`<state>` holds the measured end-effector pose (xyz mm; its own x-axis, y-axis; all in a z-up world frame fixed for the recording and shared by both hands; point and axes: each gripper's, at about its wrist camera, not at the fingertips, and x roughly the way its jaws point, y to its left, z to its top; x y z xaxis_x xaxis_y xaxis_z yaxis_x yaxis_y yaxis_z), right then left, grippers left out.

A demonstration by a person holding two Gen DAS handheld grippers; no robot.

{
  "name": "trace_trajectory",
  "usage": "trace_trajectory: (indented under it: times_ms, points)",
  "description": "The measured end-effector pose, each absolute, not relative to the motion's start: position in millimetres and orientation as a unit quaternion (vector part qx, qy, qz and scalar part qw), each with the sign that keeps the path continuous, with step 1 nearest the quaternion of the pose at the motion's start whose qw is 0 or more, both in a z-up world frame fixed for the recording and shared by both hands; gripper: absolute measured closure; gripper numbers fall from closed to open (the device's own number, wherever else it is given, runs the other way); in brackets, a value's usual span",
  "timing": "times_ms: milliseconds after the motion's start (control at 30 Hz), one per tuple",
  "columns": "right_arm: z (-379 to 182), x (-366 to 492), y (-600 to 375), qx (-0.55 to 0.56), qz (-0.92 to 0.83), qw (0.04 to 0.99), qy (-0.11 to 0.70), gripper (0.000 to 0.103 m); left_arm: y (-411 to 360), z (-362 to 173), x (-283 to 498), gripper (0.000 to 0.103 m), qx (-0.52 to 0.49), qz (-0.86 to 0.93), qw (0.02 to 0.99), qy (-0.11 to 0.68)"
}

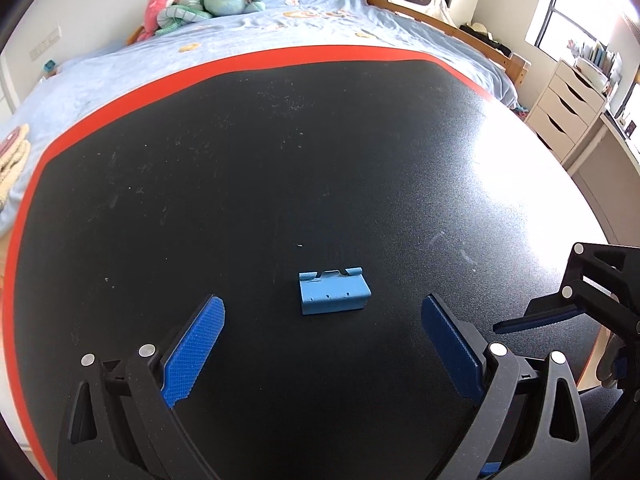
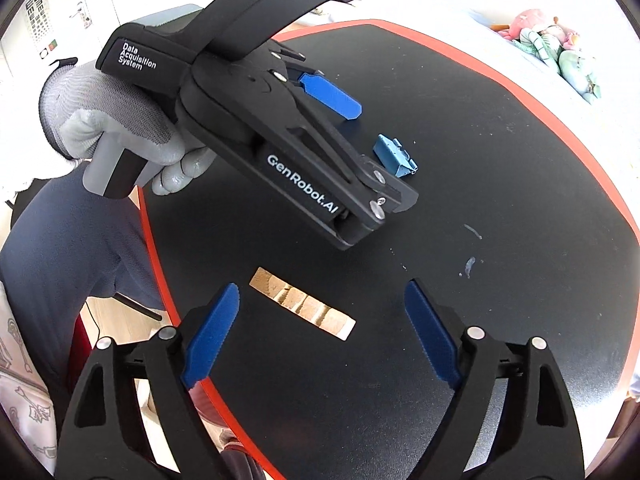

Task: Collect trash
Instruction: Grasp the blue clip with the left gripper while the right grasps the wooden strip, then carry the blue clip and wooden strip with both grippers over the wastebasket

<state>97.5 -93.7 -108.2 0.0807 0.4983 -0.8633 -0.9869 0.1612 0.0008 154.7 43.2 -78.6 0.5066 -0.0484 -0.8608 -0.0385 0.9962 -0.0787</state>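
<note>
Trash (blue box (image 1: 334,292), cardboard strip (image 2: 302,304)) lies unheld between each spread hand-held gripper's fingers on the table (image 1: 280,160).

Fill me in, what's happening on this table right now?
A person is clearing trash off the black table with two handheld grippers. The left gripper hangs open over a small blue box. The right gripper is open above a tan cardboard strip. Neither piece is gripped yet.
</note>
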Motion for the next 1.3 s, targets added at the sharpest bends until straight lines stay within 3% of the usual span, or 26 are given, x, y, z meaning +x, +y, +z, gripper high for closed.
trace_trajectory:
  times_ms: [267, 367, 667, 900, 967, 1300]
  points:
    - [-111.1, 94.2, -93.8, -0.327, 0.580, 0.651, 0.365, 0.034, 42.5, -77.4, 156.7, 0.018, -0.029, 0.008, 0.871, 0.490]
    - [-110.9, 92.4, -93.4, -0.326, 0.584, 0.649, 0.363, 0.045, 41.6, -76.3, 158.4, 0.024, -0.024, 0.013, 0.873, 0.488]
    - [-109.6, 88.0, -92.6, -0.327, 0.586, 0.646, 0.363, 0.066, 39.3, -73.2, 163.2, 0.047, -0.023, 0.013, 0.873, 0.486]
    - [-110.2, 85.0, -93.6, -0.324, 0.578, 0.653, 0.367, 0.077, 39.4, -70.8, 163.3, 0.072, -0.020, 0.005, 0.870, 0.492]
    - [-110.0, 84.3, -93.8, -0.322, 0.573, 0.656, 0.371, 0.086, 39.2, -70.8, 162.3, 0.072, -0.022, 0.001, 0.870, 0.493]
    - [-108.8, 83.5, -97.4, -0.287, 0.533, 0.686, 0.404, 0.086, 38.6, -67.0, 152.0, 0.072, -0.034, -0.011, 0.867, 0.497]
